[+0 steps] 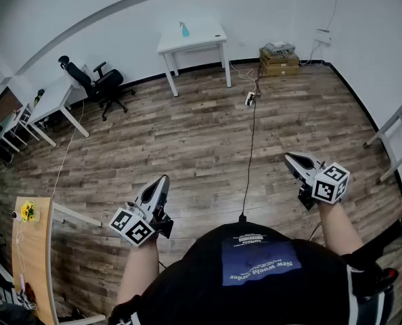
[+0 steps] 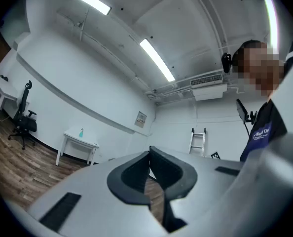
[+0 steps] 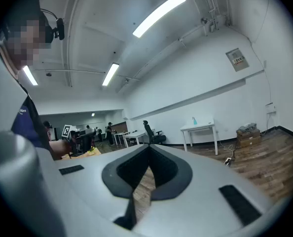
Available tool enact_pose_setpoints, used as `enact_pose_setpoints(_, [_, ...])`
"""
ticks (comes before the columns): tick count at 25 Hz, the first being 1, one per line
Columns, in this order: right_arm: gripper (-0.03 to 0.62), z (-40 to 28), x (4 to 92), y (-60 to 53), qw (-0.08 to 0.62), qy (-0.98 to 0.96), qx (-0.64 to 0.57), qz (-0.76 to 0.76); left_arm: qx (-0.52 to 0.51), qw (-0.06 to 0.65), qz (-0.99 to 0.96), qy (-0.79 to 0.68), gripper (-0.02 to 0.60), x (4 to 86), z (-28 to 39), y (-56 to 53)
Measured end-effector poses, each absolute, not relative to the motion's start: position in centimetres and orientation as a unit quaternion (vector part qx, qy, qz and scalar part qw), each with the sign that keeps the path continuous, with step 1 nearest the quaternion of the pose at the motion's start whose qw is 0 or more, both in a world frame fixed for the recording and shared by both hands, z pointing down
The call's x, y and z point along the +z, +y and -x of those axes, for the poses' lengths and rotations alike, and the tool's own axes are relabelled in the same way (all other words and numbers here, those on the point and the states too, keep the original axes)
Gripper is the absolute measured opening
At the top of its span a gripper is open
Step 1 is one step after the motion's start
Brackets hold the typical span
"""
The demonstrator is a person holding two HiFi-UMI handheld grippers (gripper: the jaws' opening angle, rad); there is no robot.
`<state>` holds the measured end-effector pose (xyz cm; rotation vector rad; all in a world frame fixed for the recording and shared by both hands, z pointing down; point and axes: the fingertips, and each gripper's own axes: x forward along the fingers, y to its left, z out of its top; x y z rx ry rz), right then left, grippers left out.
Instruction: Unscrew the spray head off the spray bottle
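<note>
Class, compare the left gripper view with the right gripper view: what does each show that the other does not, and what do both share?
Left only: a stepladder against the far wall and an air conditioner near the ceiling. Right only: stacked boxes on the floor and people at distant desks. Both: the white table bearing the spray bottle, a black office chair, and shut, empty jaws on the left gripper and right gripper.

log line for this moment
left gripper: shut, empty | right gripper: shut, empty | bottle: on far table, untouched
</note>
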<state>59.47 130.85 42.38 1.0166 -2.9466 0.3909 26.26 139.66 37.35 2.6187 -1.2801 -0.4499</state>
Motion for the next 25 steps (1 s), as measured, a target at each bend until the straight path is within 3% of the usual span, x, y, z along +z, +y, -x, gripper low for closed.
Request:
enact_pose_setpoints(14, [-0.002, -62.7, 43.7, 128.8, 0.026, -0.939, 0.127, -0.319, -0.155, 0.114, -0.886, -0.422, 0.005, 38.3, -30.8, 137.3])
enact_pose_setpoints(25, [-0.003, -51.0, 42.5, 122.2, 0.028, -0.933, 0.125, -0.336, -0.172, 0.112, -0.892, -0.404, 0.005, 38.3, -18.9, 130.0])
